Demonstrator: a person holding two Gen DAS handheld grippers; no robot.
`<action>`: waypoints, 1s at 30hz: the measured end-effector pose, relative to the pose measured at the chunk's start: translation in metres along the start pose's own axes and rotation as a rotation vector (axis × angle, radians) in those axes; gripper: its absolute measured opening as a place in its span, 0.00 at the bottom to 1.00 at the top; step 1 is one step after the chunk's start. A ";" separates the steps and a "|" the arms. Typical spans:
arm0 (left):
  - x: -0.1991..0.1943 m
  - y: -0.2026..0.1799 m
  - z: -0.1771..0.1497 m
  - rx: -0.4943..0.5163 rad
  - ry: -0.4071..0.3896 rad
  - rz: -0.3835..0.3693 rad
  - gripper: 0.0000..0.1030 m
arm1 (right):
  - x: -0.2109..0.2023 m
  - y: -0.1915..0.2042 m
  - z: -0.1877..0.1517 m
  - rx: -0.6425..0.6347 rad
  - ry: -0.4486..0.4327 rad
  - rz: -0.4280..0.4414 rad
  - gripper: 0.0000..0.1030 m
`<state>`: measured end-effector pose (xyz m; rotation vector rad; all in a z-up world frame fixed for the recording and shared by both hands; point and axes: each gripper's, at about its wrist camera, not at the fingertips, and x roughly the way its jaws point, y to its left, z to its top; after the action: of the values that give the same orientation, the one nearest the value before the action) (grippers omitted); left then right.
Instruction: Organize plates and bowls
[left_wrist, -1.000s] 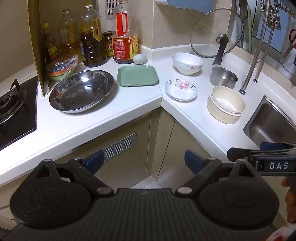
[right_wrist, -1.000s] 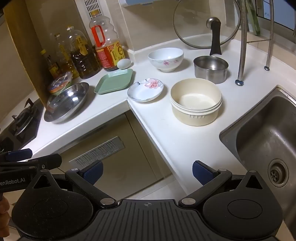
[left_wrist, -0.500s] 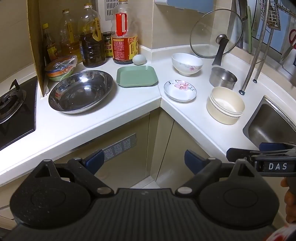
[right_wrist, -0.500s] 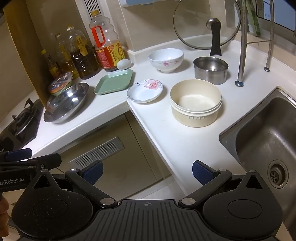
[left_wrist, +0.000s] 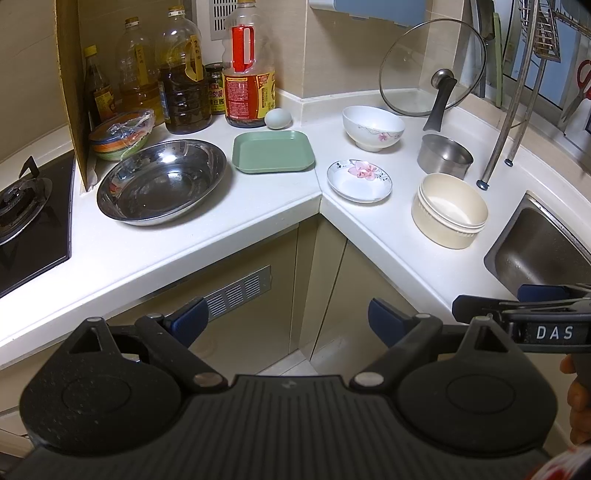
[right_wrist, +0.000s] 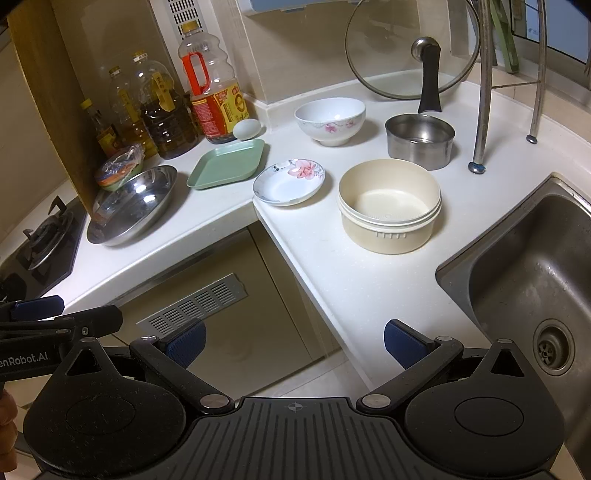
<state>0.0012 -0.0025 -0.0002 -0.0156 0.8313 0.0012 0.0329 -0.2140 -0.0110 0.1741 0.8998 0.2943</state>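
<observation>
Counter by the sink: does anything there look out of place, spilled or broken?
Nothing is spilled or broken. One oddity: a loose egg lies on the counter beside the red-capped oil bottle, just behind the green square plate; it could roll.

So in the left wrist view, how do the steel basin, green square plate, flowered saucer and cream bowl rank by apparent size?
1. Steel basin, clearly the widest.
2. Green square plate.
3. Cream bowl and flowered saucer: too close in width to rank, and the bowl's taller sides make comparison unsure.
</observation>
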 end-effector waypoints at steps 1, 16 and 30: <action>0.000 0.000 0.000 0.000 0.000 0.000 0.90 | 0.000 0.000 0.000 0.000 -0.001 0.000 1.00; -0.003 0.002 0.000 -0.008 -0.005 -0.006 0.90 | -0.003 0.001 0.000 -0.001 -0.005 -0.003 1.00; -0.003 0.003 0.000 -0.008 -0.004 -0.006 0.90 | -0.003 0.000 0.001 -0.002 -0.008 -0.002 1.00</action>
<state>-0.0008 0.0002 0.0015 -0.0257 0.8273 -0.0013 0.0323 -0.2151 -0.0084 0.1722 0.8918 0.2922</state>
